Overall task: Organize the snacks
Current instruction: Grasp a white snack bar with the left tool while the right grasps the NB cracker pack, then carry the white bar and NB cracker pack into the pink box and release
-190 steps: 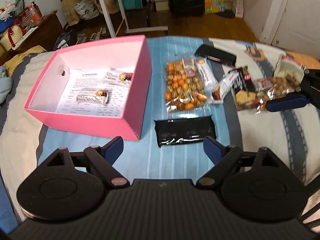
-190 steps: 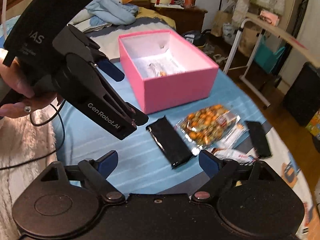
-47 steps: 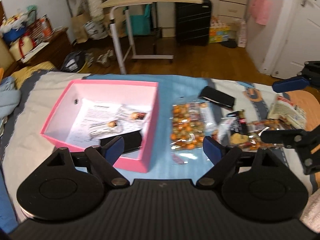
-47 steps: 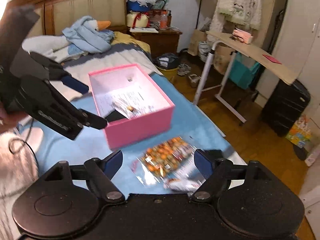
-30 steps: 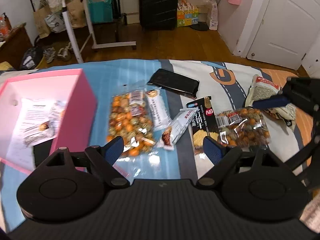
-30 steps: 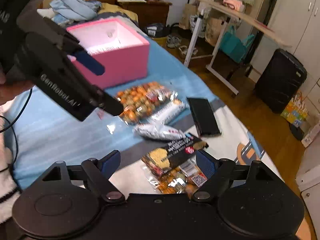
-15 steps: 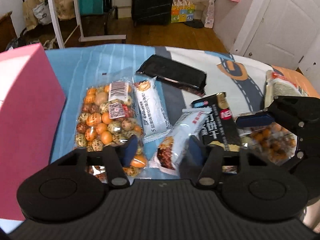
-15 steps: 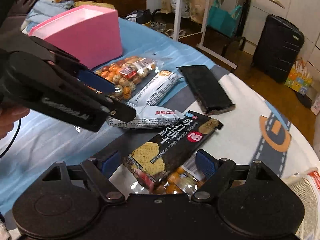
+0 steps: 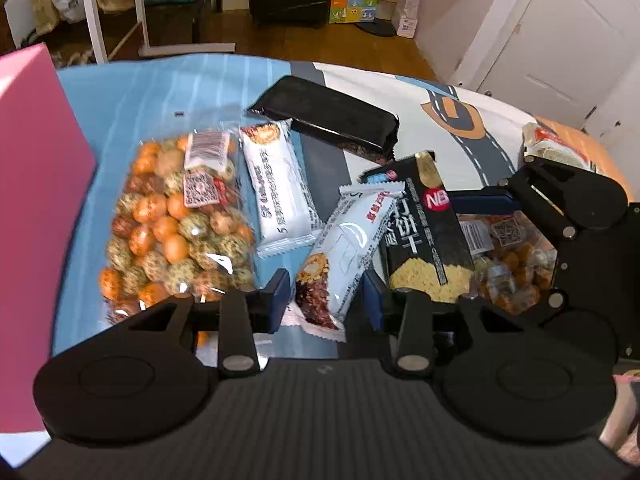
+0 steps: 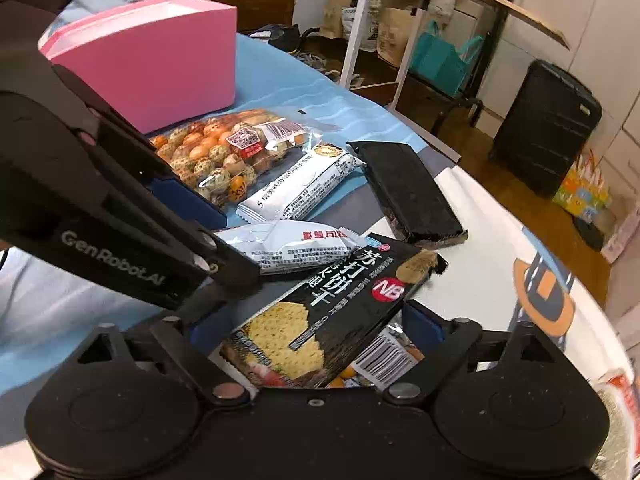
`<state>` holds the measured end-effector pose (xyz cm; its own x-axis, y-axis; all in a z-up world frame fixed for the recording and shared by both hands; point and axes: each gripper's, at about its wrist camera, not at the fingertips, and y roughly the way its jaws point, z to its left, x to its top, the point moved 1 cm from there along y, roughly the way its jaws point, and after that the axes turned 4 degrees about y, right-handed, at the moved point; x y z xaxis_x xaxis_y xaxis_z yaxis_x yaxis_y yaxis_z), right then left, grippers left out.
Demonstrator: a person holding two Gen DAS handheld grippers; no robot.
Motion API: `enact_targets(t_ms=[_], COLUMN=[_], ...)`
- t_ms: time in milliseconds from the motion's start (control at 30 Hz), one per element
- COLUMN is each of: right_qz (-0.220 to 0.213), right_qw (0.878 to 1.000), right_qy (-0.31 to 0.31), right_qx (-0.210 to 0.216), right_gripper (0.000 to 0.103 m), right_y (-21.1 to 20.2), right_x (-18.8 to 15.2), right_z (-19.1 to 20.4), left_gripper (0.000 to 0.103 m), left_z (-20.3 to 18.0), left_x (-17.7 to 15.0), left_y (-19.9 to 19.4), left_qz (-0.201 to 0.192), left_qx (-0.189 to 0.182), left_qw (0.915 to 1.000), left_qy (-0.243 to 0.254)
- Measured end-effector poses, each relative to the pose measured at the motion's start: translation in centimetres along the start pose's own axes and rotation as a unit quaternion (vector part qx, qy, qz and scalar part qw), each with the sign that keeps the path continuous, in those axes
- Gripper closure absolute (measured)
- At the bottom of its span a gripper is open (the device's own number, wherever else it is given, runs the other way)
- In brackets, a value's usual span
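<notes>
The left hand-held gripper (image 9: 326, 300) was down over the bed (image 9: 168, 92) with its blue pads either side of the bottom end of a white snack bar (image 9: 346, 252), narrowed around it, though I couldn't tell if the pads were actually pressing on the wrapper. The right hand-held gripper (image 10: 316, 330) sat spread wide around the near end of a black cracker pack (image 10: 340, 312), with gaps on both sides, so not gripping anything. That cracker pack lay partly over a clear bag of orange nuts (image 9: 516, 256). The pink box (image 10: 160, 60) stood off to the left on the blue sheet; from these angles only its outer walls and a bit of pale inside showed, so its contents couldn't be seen. Next to the box was a clear bag of coated peanuts (image 9: 176, 220), then another white bar (image 9: 278, 188) touching it, and a black packet (image 9: 328, 118) further back. A pale bag (image 9: 558, 150) lay at the far right edge of the bed.
</notes>
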<state>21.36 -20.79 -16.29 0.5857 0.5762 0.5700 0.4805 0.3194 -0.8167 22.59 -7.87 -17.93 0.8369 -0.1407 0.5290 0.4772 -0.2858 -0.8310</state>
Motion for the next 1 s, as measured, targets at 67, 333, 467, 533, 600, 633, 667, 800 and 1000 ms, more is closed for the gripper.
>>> enact_targets(t_ms=[67, 333, 467, 533, 600, 633, 667, 800, 1000], right_qz=[0.004, 0.042, 0.066, 0.067, 0.063, 0.057, 0.051, 0.039, 0.049], right_qw=[1.0, 0.999, 0.998, 0.997, 0.997, 0.998, 0.998, 0.998, 0.997], right_qy=[-0.016, -0.017, 0.018, 0.016, -0.001, 0.003, 0.007, 0.028, 0.034], right_qx=[-0.014, -0.022, -0.015, -0.024, -0.041, -0.039, -0.037, -0.032, -0.049], right_gripper=[0.022, 0.028, 0.027, 0.024, 0.022, 0.023, 0.025, 0.049, 0.049], right_y=[-0.2, -2.1, -2.1, -1.4, -0.8, -0.6, -0.6, -1.2, -1.8], right_x=[0.2, 0.6, 0.6, 0.4, 0.2, 0.1, 0.0, 0.5, 0.8], right_z=[0.1, -1.1, -2.0, -2.1, -1.9, -2.0, -2.1, -2.3, -1.9], left_gripper=[0.063, 0.075, 0.074, 0.072, 0.072, 0.072, 0.072, 0.075, 0.075], left_z=[0.0, -0.9, -1.9, -2.4, -2.4, -2.2, -2.0, -1.6, -2.6], left_x=[-0.2, -0.5, -0.9, -1.1, -1.3, -1.3, -1.4, -1.4, -1.3], left_y=[0.1, -0.9, -0.5, -0.4, -0.1, 0.1, 0.2, -0.2, -1.7], left_qz=[-0.006, 0.016, 0.057, 0.049, 0.048, 0.046, 0.041, 0.034, 0.032], left_qx=[0.002, -0.013, 0.014, 0.024, 0.026, 0.025, 0.022, 0.016, 0.02], left_qw=[1.0, 0.9998, 0.9983, 0.9984, 0.9984, 0.9986, 0.9989, 0.9993, 0.9993], left_qy=[0.001, 0.004, 0.004, 0.015, 0.014, 0.01, 0.005, -0.006, 0.009])
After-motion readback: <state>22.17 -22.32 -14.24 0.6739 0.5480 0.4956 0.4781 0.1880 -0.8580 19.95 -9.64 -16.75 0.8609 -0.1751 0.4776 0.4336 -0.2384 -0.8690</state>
